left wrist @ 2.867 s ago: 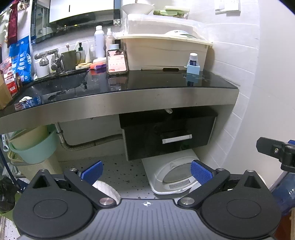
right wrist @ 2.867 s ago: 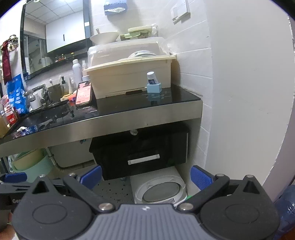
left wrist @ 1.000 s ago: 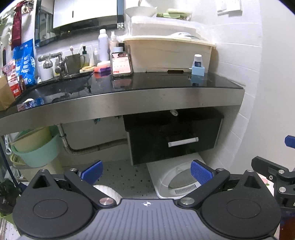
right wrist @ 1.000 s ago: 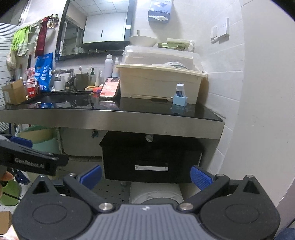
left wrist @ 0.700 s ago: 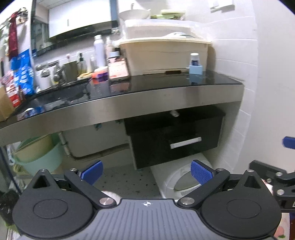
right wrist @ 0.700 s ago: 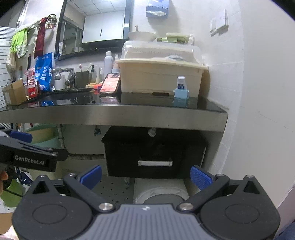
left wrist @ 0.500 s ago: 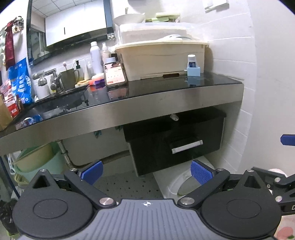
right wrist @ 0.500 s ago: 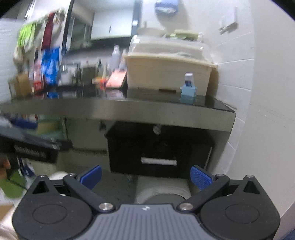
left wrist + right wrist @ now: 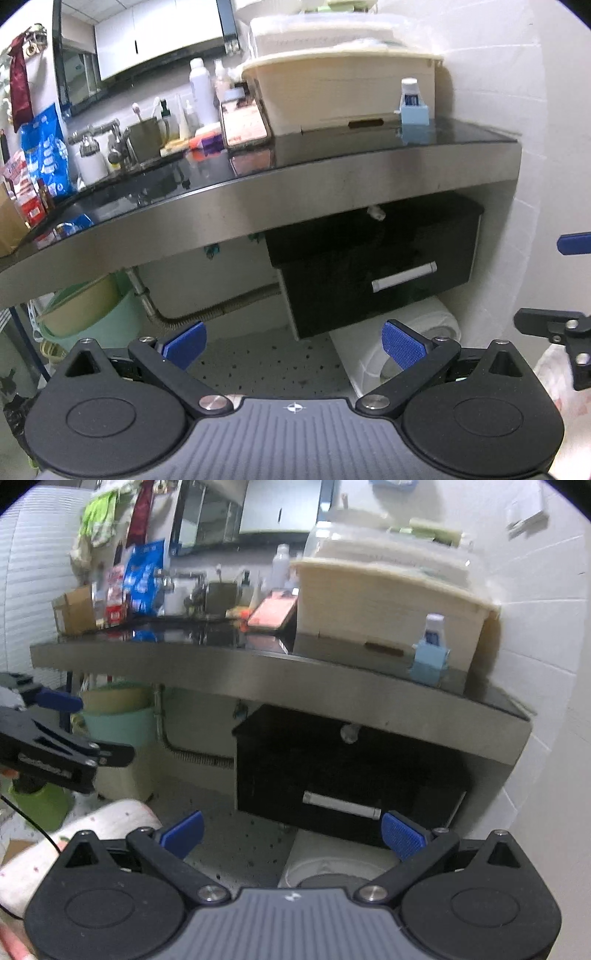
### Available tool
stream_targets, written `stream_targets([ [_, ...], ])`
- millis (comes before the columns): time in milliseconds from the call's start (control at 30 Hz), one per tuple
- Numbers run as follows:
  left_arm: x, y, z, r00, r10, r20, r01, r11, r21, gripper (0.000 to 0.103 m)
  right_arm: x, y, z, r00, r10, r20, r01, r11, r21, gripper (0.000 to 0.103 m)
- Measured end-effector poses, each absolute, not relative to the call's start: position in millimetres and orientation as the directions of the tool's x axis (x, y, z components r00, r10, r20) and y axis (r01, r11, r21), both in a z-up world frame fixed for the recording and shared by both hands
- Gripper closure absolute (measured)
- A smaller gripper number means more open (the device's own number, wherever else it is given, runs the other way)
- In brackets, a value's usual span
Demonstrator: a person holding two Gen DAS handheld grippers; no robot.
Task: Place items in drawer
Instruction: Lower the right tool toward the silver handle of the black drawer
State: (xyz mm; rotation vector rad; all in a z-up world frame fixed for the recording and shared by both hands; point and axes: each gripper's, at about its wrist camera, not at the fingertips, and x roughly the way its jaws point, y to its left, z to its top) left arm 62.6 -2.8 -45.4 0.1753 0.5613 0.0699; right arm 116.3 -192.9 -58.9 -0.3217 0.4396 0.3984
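Observation:
A black drawer (image 9: 376,273) with a silver bar handle (image 9: 404,277) hangs shut under the steel-edged counter (image 9: 295,192). In the right wrist view the same drawer (image 9: 351,775) and its handle (image 9: 341,805) sit just above my right gripper (image 9: 291,832), which is open and empty. My left gripper (image 9: 293,339) is open too, with nothing between its blue pads, and it points at the floor left of the drawer. A small bottle in a light blue holder (image 9: 413,107) stands on the counter's right end, and a phone (image 9: 245,125) leans against a cream bin.
A cream lidded bin (image 9: 343,92) fills the counter's back right. A white round appliance (image 9: 406,343) sits on the floor under the drawer. Green and yellow basins (image 9: 88,317) are stacked at left beside a flexible pipe (image 9: 207,314). A white tiled wall (image 9: 535,184) closes the right side.
Both grippers have moved closer to the drawer, which looks larger now. The right wrist view has swung so the drawer handle lies just above its fingers. Both stay open.

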Motion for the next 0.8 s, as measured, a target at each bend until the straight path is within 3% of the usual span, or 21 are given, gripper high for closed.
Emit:
stream_targets([
  [400,91.3,-35.2,0.1,0.795,0.005,-0.606,0.144,0.97,0.197,0.0,177.3,-176.9,-79.3,0.729,0.316,-0.608,-0.547,0.802,-0.239,0.0],
  [800,98.0,-83.0,105.2,0.808,-0.123,-0.576,0.268,0.948,0.173,0.0,206.7,-161.3,-97.5,0.682,0.301,-0.667,-0.568,0.792,-0.224,0.0],
])
